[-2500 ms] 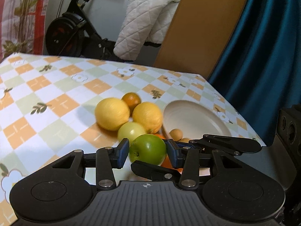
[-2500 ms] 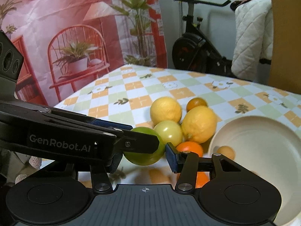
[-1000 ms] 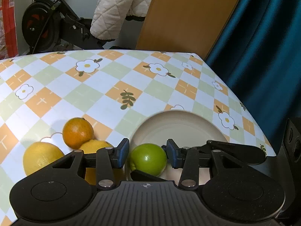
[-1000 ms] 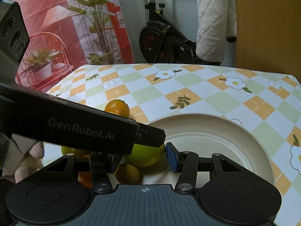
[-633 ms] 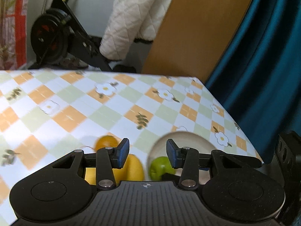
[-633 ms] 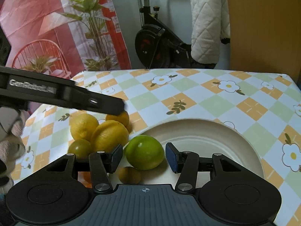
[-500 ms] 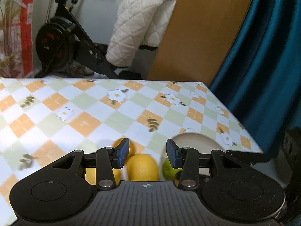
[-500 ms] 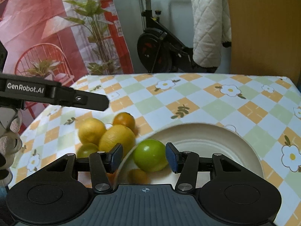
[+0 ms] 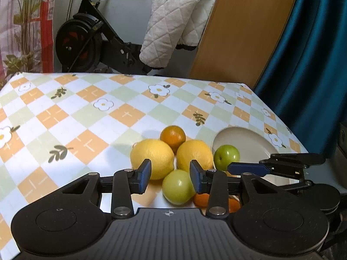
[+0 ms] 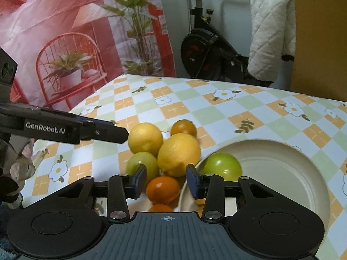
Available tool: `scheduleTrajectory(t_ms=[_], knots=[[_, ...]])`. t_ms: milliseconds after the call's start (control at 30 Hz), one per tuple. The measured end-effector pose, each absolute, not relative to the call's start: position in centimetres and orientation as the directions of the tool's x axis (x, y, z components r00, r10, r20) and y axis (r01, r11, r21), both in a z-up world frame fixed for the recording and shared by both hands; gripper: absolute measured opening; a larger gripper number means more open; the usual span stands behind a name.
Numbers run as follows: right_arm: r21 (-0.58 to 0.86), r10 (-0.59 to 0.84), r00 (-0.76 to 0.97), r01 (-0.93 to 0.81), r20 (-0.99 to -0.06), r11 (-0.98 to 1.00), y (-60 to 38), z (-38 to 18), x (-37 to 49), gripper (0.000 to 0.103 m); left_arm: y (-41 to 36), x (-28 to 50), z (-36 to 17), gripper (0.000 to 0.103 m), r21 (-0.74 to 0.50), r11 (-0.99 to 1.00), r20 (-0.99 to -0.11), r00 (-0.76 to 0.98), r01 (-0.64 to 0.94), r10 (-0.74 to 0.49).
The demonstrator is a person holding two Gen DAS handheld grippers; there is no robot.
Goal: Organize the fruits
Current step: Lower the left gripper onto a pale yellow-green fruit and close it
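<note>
While a checked, flowered tablecloth [image 9: 86, 117] is covering the table, an exercise bike [image 9: 86, 41] is standing behind. Both the left gripper [image 9: 169, 176] and right gripper [image 10: 165, 178] are closing on nothing. A green apple [image 10: 223, 166] is sitting in the cream plate [image 10: 282, 173]; the orange fruit [image 10: 162, 189] below is showing only partly.

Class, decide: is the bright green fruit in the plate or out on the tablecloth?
In. The green fruit sits inside the cream plate, against its near-left rim.
</note>
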State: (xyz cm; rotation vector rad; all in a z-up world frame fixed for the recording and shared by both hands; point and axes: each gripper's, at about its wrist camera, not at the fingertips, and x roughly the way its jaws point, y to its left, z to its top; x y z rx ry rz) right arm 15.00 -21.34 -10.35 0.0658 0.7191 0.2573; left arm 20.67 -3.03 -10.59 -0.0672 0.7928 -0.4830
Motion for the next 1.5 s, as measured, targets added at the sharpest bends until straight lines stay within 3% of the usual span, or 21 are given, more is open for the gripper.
scheduleTrajectory(t_ms=[400, 1200, 1500], knots=[[0.094, 0.264, 0.680, -0.277, -0.684, 0.956, -18.1, -11.4, 16.6, 0.035, -2.0, 22.4, -12.4, 0.041, -0.371, 0.852, -0.667, 0.532, 0.370, -0.522], [0.096, 0.317, 0.635, -0.358, -0.705, 0.929, -15.8, -11.8, 16.6, 0.034, -1.4, 22.6, -14.9, 0.041, -0.408, 0.828, -0.680, 0.476, 0.385, -0.557], [0.074, 0.264, 0.653, -0.303, -0.710, 0.950, -16.3, -12.0, 17.9, 0.036, -0.3, 23.3, -15.3, 0.044, -0.455, 0.822, -0.670, 0.476, 0.344, -0.570]])
